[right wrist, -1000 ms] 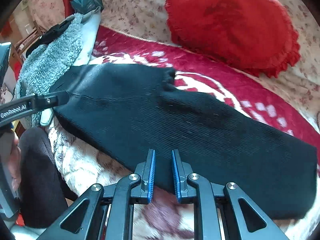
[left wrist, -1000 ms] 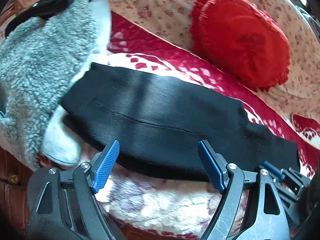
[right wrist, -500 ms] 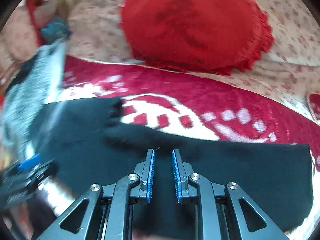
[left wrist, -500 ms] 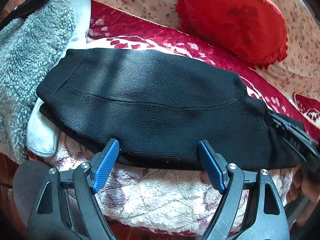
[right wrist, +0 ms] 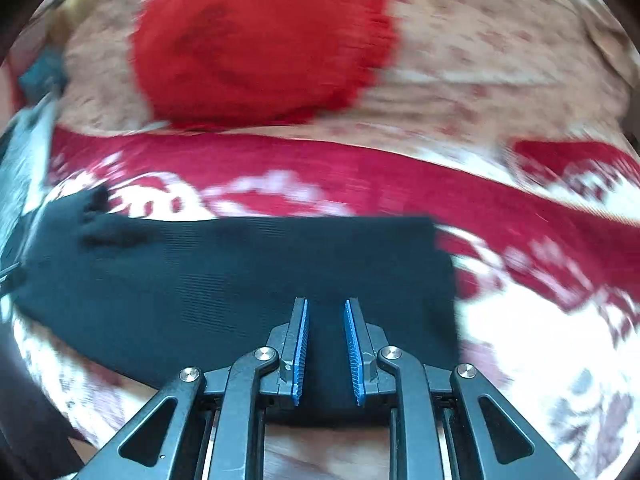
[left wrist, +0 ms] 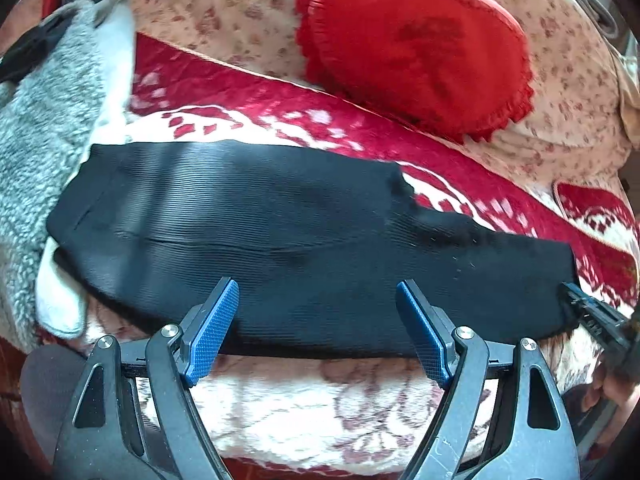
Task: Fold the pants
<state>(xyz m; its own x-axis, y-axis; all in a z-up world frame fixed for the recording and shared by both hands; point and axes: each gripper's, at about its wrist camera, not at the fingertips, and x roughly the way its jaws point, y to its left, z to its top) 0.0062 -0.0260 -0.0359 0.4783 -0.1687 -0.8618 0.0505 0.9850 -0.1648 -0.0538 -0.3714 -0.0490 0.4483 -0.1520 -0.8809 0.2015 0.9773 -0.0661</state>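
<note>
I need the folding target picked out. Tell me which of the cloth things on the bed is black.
The pants: ribbed black knit stretched across the red-and-white blanket. The fleece on the left is grey, the cushion behind is red.

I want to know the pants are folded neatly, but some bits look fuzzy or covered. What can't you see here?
- Right wrist view: motion blur smears the red heart cushion and blanket.
- Right wrist view: the near edge of the black pants is hidden behind the right tool.
- Left wrist view: the right tool covers the pants' far-right end; a grip can't be told.
- Left wrist view: the grey fleece is cut off by the left edge.
</note>
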